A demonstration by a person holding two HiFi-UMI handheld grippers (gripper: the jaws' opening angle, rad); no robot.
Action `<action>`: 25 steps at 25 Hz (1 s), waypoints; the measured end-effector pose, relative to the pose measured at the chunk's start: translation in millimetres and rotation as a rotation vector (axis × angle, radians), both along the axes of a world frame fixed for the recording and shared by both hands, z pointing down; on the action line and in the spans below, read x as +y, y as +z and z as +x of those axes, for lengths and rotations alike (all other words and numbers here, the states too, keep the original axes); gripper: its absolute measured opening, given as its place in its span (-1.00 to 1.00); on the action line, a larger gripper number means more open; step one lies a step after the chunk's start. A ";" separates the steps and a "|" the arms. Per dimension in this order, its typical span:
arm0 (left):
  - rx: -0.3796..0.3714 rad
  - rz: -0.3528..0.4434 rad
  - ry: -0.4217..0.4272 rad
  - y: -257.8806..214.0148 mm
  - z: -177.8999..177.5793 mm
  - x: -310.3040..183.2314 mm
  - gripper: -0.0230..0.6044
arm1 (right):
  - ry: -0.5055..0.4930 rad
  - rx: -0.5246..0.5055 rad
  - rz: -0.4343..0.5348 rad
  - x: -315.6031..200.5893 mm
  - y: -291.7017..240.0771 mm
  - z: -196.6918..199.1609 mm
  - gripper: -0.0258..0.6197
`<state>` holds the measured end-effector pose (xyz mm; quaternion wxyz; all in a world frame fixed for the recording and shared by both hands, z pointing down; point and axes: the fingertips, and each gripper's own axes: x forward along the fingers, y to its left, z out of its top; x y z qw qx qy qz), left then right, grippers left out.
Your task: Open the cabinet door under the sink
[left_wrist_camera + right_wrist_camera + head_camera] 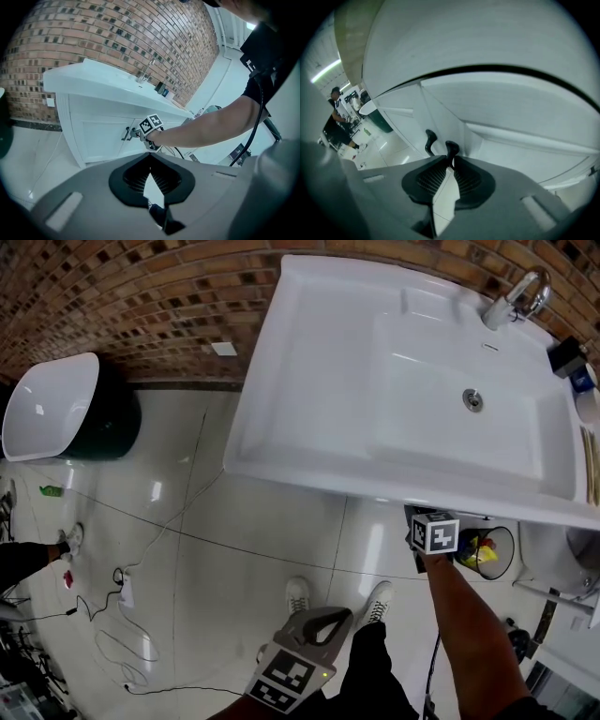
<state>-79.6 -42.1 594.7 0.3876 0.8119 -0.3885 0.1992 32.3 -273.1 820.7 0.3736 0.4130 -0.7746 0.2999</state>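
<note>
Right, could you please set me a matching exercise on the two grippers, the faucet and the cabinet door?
Things:
1. left gripper
2. right gripper
3. faucet
4. cabinet door

Places and states:
A. white, under the sink
B. shut on a black door handle
C. at the sink's back edge, near the brick wall
D. shut on nothing, held back from the cabinet

Pairs: 1-D, 2-B, 3-C, 4-A.
</note>
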 end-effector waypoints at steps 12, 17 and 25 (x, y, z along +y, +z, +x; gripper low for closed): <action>0.049 -0.031 0.016 -6.6 15.8 17.0 -0.87 | -0.119 0.036 -0.007 87.1 -0.3 10.2 -0.82; 0.072 -0.028 0.038 -18.2 31.0 18.9 -0.87 | -0.119 0.031 0.019 122.8 -4.9 31.4 -0.82; 0.086 -0.042 0.110 -25.2 62.4 27.3 -0.87 | -0.114 0.044 0.055 172.9 -6.0 75.5 -0.82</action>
